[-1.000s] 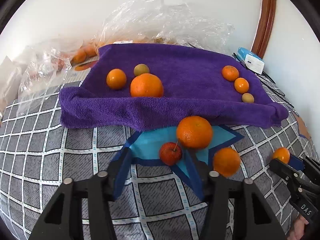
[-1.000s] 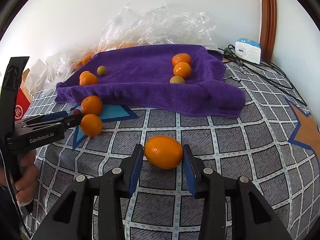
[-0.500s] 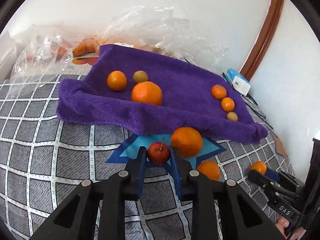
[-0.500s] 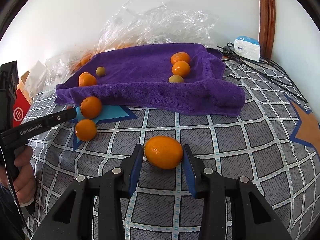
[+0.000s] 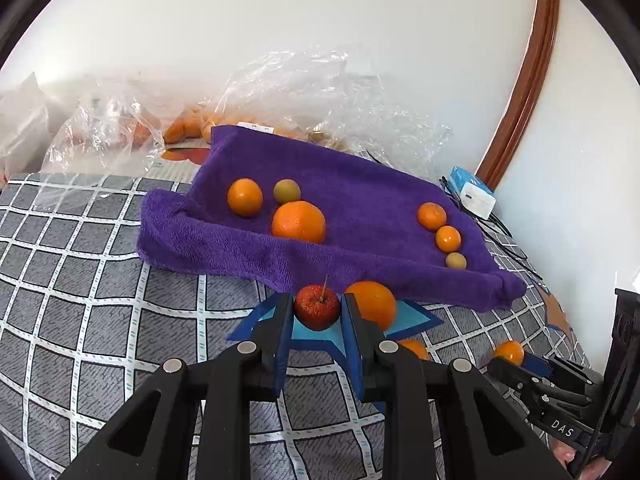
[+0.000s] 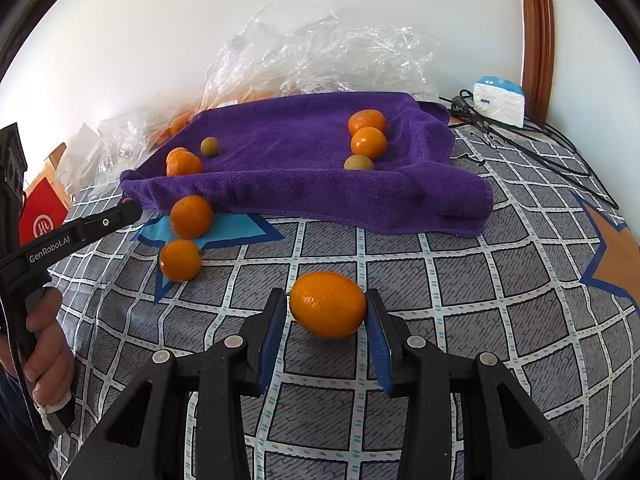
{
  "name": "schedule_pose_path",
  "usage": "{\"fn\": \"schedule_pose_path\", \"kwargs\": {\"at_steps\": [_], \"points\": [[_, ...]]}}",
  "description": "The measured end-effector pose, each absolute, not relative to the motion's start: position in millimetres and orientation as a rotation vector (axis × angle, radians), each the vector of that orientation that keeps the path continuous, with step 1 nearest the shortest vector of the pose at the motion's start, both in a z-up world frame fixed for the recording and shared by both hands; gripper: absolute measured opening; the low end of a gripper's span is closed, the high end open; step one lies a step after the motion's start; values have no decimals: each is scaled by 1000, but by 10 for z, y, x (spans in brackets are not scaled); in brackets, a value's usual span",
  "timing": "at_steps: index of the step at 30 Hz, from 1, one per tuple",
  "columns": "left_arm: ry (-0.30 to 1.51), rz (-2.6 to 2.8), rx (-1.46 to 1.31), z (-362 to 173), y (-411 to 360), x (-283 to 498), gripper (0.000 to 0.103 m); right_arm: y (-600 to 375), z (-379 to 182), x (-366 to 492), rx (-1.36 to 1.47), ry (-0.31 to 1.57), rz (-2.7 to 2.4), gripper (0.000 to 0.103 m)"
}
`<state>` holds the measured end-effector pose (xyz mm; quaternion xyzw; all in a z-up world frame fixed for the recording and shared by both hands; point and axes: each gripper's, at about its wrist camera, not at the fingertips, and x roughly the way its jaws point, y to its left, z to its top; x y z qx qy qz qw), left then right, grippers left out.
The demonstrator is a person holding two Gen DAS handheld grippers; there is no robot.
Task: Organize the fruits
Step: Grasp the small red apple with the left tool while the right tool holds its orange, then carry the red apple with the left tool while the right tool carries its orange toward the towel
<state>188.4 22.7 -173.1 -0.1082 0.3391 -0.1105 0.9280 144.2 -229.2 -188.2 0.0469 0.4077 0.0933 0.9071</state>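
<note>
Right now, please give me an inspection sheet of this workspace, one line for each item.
Surface: grey checked bedcover with blue star prints.
Job's things: purple towel holding six fruits; red apple; oval orange; two more oranges on the cover.
Clutter: plastic bags, red box, white box.
Grippers: left gripper shut on red apple; right gripper around oval orange, contact unclear.
Cables: black cables.
Surroundings: white wall, wooden frame.

Towel [image 5: 360,200] was solid purple; bedsheet [image 5: 80,320] was grey with a white dashed grid and blue star patches. Apple [image 5: 317,307] was red, the oval fruit [image 6: 328,305] and the oranges [image 5: 299,222] orange, two small fruits [image 5: 287,191] olive-green. Gripper pads [image 6: 270,334] were blue on black bodies.
</note>
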Motion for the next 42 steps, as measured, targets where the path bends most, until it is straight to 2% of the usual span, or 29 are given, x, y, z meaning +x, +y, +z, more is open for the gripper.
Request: {"fn": "schedule_pose_path", "kwargs": {"at_steps": [15,25,42], "points": [[637,-202,-255,-1634,322,1826,23,-2547,-1888,1467,255,833,217,39],[609,-176,-255,-1573,356,1801,23,-2563,-1849,1460,254,838,202,39],[629,-59,-299,-1522,582,1887,23,-2350,-1154,1762,169,715,229,39]]}}
